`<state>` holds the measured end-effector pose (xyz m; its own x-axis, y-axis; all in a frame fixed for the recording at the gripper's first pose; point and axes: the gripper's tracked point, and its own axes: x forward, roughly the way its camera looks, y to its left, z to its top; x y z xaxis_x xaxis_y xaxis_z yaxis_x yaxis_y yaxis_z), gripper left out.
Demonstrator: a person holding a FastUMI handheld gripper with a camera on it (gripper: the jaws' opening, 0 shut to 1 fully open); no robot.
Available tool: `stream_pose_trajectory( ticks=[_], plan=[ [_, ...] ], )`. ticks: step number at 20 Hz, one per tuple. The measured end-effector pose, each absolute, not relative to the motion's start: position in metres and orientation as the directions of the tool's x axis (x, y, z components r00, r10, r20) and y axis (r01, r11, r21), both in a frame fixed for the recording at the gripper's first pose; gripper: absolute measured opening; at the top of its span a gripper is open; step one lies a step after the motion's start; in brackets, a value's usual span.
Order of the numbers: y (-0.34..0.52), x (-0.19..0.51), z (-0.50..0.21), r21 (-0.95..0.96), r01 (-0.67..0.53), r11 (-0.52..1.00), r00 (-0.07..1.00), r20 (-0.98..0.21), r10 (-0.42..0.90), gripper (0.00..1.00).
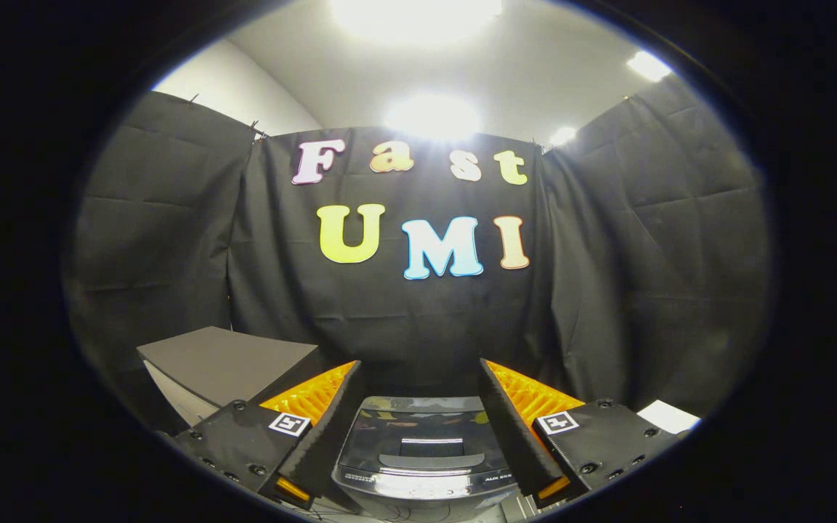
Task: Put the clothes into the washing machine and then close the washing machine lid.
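Gripper view, from my remote seat: writing first. Small pale lettering sits on the washing machine front trim, one bit at the left end and one at the right, too small and blurred for me to read. Each finger mount carries a square black-and-white marker tag, a coded pattern, not text. No brand I can make out anywhere on the machine.

The washing machine is low down, straight ahead of the gripper, seen through the gap between the two fingers. Its dark glossy lid lies flat and closed over the top, reflecting the ceiling lights, with a shallow handle recess near the front edge. The rounded front rim reaches down between the finger bases. No clothes that I can pick out.

Fingers: spread wide, roughly the width of the machine's lid between them. Nothing held, nothing pinched. The left finger and the right finger flank the machine in the view, but I cannot tell whether either touches it; they look to hover above it.

To the left, beyond the left finger, a grey box with a flat top stands just beside the machine. To the right, past the right finger mount, a small white flat object shows; I cannot tell what it is.
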<state>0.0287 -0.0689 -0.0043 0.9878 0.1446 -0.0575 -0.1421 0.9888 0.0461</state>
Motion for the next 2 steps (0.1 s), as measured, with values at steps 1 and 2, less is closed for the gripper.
stream_pose_trajectory(
  ticks=[1, 2],
  plan=[
    [-0.0689, 0.025, -0.0026, 0.04, -0.141, 0.989, 0.988, -0.052, 0.143, 0.97],
    [-0.0694, 0.0219, -0.0018, 0.036, -0.14, 0.99, 0.989, -0.048, 0.142, 0.97]
  ],
)
